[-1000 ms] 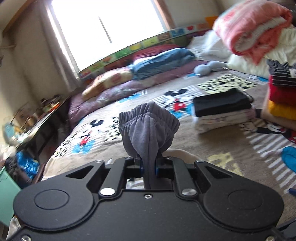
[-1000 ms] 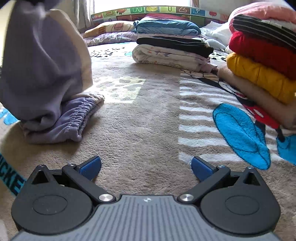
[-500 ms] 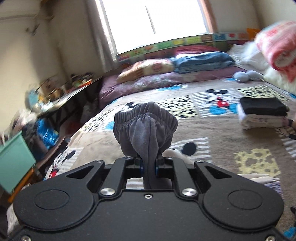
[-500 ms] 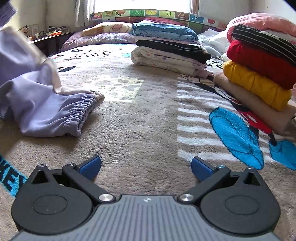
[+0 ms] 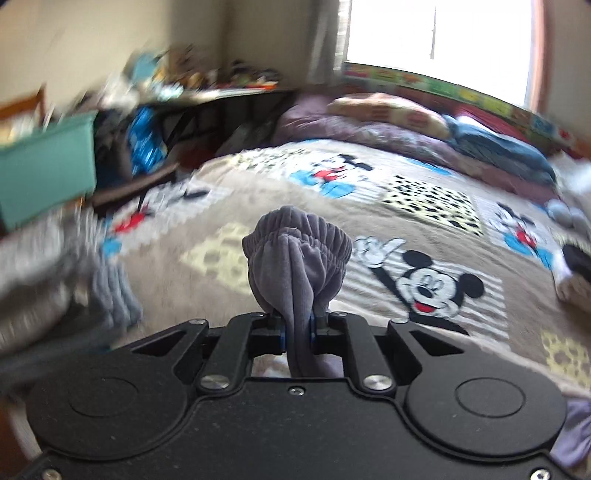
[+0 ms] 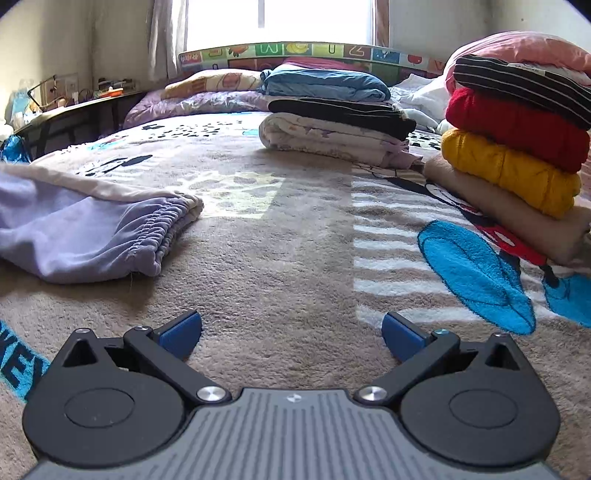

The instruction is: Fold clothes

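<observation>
Daylight pours through the blown-out white window (image 6: 316, 18) behind the bed, and a sunlit patch falls on the beige plush cartoon blanket (image 6: 243, 195). The left wrist view is smeared with motion blur, worst at its left edge around the teal plastic bin (image 5: 46, 166). The right wrist view is sharp, with fisheye bending at the corners.

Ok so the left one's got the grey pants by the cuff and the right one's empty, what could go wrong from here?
The left gripper pinches only a thin bunch of the grey pants just below the elastic cuff, so a quick swing might pull the fabric free. The right gripper hangs open and idle above the blanket, so the rest of the garment lies unpinned and could drag or bunch.
</observation>
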`<state>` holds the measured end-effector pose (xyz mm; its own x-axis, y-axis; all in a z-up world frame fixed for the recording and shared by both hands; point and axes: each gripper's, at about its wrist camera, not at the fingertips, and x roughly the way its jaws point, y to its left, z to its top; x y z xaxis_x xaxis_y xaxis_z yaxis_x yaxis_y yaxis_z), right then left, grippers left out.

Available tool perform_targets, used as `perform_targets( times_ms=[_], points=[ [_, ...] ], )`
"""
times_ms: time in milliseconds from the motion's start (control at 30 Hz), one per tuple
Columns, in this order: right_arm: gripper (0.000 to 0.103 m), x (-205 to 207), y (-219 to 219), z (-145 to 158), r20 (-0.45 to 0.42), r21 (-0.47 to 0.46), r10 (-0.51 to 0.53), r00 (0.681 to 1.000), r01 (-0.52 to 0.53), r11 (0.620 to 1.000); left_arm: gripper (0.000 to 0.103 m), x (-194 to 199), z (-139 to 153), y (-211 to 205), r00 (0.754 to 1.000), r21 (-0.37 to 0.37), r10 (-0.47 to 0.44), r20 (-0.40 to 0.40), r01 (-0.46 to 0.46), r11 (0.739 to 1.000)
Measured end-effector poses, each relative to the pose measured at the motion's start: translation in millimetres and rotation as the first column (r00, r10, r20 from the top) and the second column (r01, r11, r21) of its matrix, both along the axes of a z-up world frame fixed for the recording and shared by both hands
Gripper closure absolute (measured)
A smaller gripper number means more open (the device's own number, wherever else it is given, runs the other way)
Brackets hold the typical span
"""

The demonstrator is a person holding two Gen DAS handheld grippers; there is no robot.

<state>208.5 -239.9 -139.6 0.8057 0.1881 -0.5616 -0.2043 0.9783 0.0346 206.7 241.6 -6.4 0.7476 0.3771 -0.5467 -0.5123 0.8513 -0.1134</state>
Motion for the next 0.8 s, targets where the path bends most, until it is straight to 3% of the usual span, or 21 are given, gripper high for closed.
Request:
perform_targets(
  times_ms=[167,333,433,467,567,667,800],
  points=[
    [0.000,-1,-5,0,0.007,0.036,0.002,1.000,-0.002,0.999,0.094,-5,-40,20,0.996,-0.101,0.090,0.019,-0.087,0.991],
    [0.000,1,-10,2,-0.011,0.071,0.007,1.000,-0.006,0.997,0.090,0,-81,36,0.996,-0.198,0.086,-0.016,-0.087,0.976],
    [0.000,2,-9,2,-0.026,0.067,0.009,1.000,-0.008,0.998,0.061,-2,-83,55,0.996,-0.319,0.084,0.023,-0.072,0.945],
    [0.000,3,-9,3,-0.032,0.068,0.010,0.999,-0.008,0.998,0.046,-4,-83,58,0.995,-0.335,0.098,0.034,-0.081,0.939],
    [0.000,7,-7,11,-0.069,0.085,0.003,0.998,0.003,0.996,0.045,-9,-89,67,0.990,-0.411,0.137,0.044,-0.107,0.906],
    [0.000,16,-3,21,-0.105,0.283,0.050,0.993,-0.018,0.959,0.045,-9,-91,73,0.983,-0.483,0.165,0.081,-0.106,0.869],
    [0.000,47,24,20,-0.160,0.450,0.131,0.978,-0.046,0.892,0.045,-6,-83,65,0.986,-0.449,0.135,0.095,-0.078,0.890]
  ],
)
